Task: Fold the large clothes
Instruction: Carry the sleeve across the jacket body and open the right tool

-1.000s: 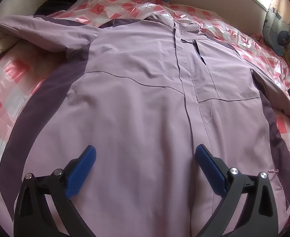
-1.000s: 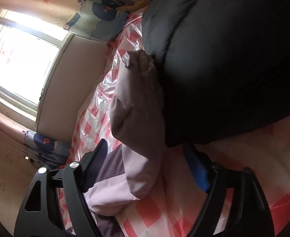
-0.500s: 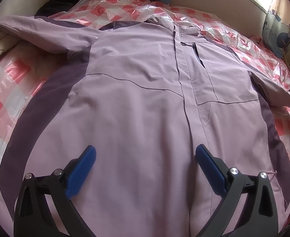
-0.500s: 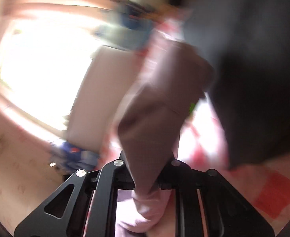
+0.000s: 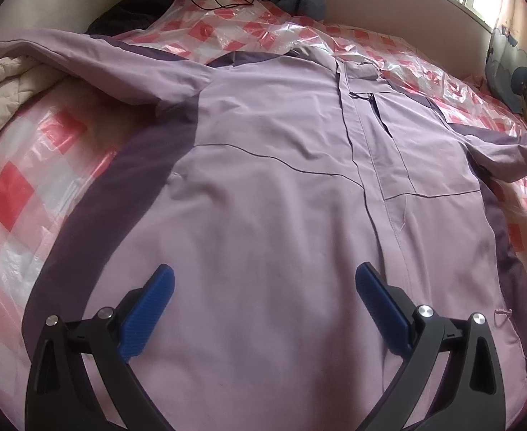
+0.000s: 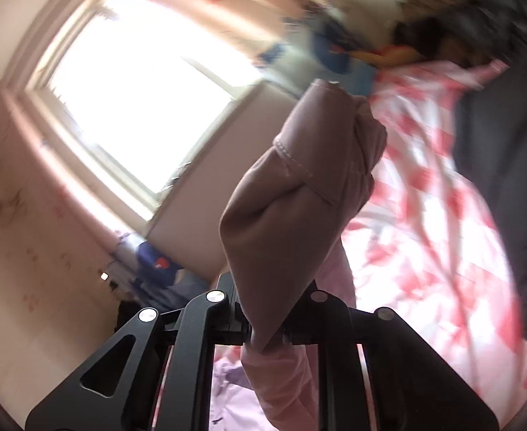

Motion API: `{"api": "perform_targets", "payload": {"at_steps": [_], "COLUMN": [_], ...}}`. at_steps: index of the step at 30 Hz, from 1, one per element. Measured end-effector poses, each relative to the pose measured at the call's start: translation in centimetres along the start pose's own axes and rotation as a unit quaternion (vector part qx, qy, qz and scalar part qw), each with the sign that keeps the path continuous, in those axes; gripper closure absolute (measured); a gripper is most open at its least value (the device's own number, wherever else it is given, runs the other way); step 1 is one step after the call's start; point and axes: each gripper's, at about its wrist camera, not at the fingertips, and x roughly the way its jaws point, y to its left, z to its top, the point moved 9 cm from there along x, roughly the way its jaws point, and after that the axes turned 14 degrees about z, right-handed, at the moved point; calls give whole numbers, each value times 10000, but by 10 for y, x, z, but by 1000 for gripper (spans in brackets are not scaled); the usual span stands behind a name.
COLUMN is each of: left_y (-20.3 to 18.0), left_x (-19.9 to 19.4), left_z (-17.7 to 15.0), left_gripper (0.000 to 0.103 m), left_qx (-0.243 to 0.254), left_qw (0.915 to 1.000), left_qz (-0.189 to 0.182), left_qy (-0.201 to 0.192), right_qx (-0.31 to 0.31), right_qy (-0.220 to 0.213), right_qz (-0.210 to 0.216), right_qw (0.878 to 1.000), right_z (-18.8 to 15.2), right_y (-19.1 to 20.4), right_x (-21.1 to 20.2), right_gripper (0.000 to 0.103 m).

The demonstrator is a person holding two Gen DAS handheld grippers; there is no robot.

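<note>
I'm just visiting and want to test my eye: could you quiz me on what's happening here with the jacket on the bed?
1. True or false: the left gripper is clamping the jacket.
2. What does the right gripper hold?
A. a pillow
B. the jacket's sleeve cuff
C. a black cord
3. Fill in: the jacket lies front up on a red-and-white checked ____.

Key:
1. False: its jaws stand wide apart above the fabric.
2. B: the jaws are shut on the cuff, which is raised off the bed.
3. Cover, under clear plastic.
</note>
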Motion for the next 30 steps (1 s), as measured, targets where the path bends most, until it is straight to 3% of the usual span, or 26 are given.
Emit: {"api": "perform_targets", "payload": {"at_steps": [4,7,13,20,25,30], "left_y": [19,36,67,91,100,102], "left_x": [-1,-5,-10,-9,-6,-6], "left_z": [-2,1,5,6,5,4], "left_gripper": [6,6,6,6,6,6], "left_qx": [-112,-280,-536,-765,-888,-896], "left_qw": [9999,9996,9986,9971,9960,9959], "left_qz": [-15,-65,8,64,35,14], "left_qy": [44,6,-28,10,83,98], "right_qx": [-590,-940,-1382,-1557,-1463,-1253], "right_qy": [288,639,1348,2247,2892,3331], "right_qz": [508,821,1309,1621,1607,1478], "right_qw": [9965,9901,9724,9482,9323,9228], "right_z": [-27,-65,-181,-330,-439,-516], "right_y": [103,180,284,339,335,312], "right_x": [56,102,181,228,251,266], "right_gripper": [89,89,89,89,89,89]}}
